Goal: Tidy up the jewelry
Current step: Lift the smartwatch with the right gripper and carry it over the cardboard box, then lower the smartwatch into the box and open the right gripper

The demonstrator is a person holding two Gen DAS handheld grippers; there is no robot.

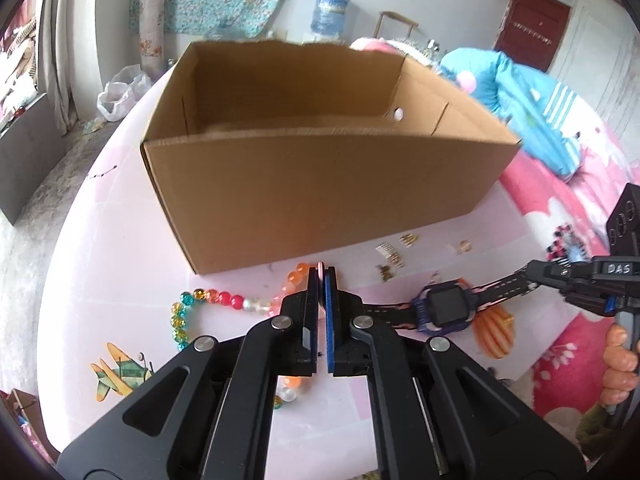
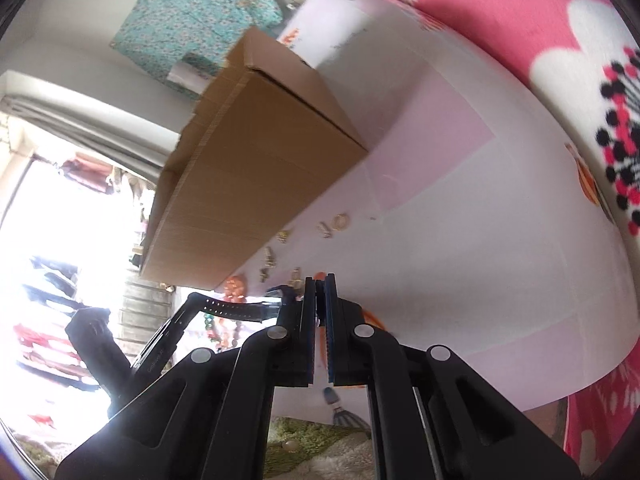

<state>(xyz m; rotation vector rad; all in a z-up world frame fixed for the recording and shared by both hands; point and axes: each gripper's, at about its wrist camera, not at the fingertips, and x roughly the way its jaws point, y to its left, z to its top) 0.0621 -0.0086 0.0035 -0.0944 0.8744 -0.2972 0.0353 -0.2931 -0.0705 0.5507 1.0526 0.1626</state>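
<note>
My left gripper [image 1: 320,276] is shut low over the pink table, with a thin pink sliver pinched at its tips. It looks like part of the coloured bead bracelet [image 1: 224,300], which loops left of the fingers and under them. A purple-cased watch [image 1: 448,308] with a black strap lies to the right. My right gripper [image 1: 536,276] is shut on the end of that strap. In the right wrist view the right gripper [image 2: 320,280] has the strap between its pads, and the watch [image 2: 236,307] reaches out to the left. An open cardboard box [image 1: 320,200] stands just behind.
Several small gold pieces [image 1: 394,256] [image 2: 340,222] lie scattered in front of the box [image 2: 256,160]. A person's hand [image 1: 620,360] holds the right gripper's handle. A pink flowered blanket [image 1: 560,208] and blue clothing [image 1: 520,100] lie right of the table [image 1: 100,240].
</note>
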